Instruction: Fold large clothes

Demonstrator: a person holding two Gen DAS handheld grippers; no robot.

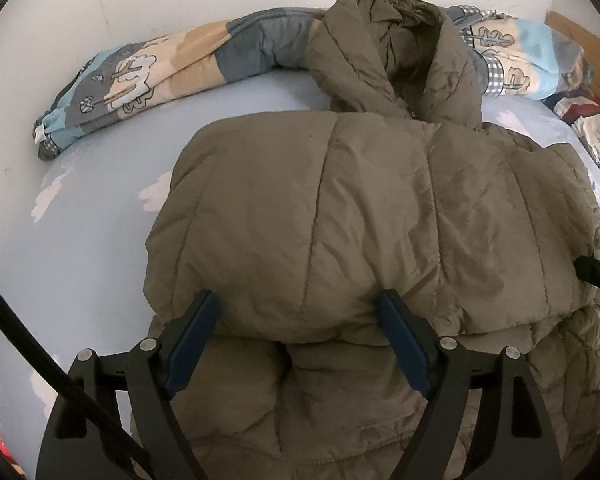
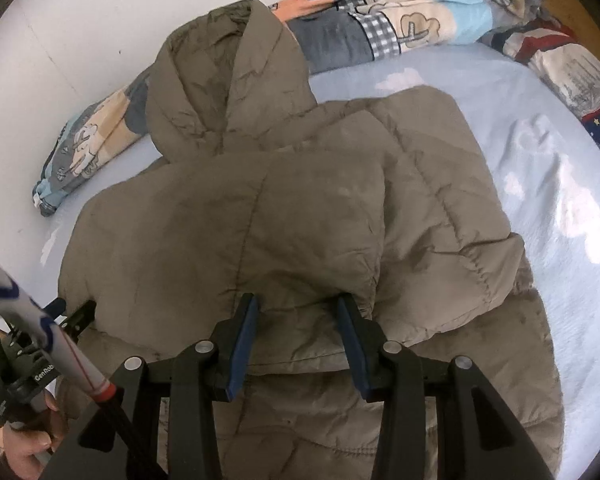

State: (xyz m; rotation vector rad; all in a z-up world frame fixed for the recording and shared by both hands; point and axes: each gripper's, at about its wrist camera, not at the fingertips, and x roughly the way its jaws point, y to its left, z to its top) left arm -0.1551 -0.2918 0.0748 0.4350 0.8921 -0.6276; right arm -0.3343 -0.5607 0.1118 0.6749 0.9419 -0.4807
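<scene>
An olive-brown padded jacket [image 1: 340, 208] with a hood [image 1: 384, 52] lies on the bed, its lower part folded up over its body. My left gripper [image 1: 296, 300] is open and wide, its blue pads [image 1: 192, 344] standing on either side of the near fold edge without squeezing it. In the right wrist view the same jacket [image 2: 228, 232] fills the middle. My right gripper [image 2: 298, 300] is open, straddling the fold edge near a cuffed sleeve [image 2: 488, 264]. A dark part of the right gripper [image 1: 598, 276] shows at the picture's right edge.
The pale blue bed sheet [image 2: 540, 184] spreads to the right. A patterned quilt [image 1: 148, 72] lies bunched along the white wall behind the hood. A starred pillow [image 2: 560, 64] sits at the far right. A person's hand [image 2: 28, 448] holds the left gripper's body at lower left.
</scene>
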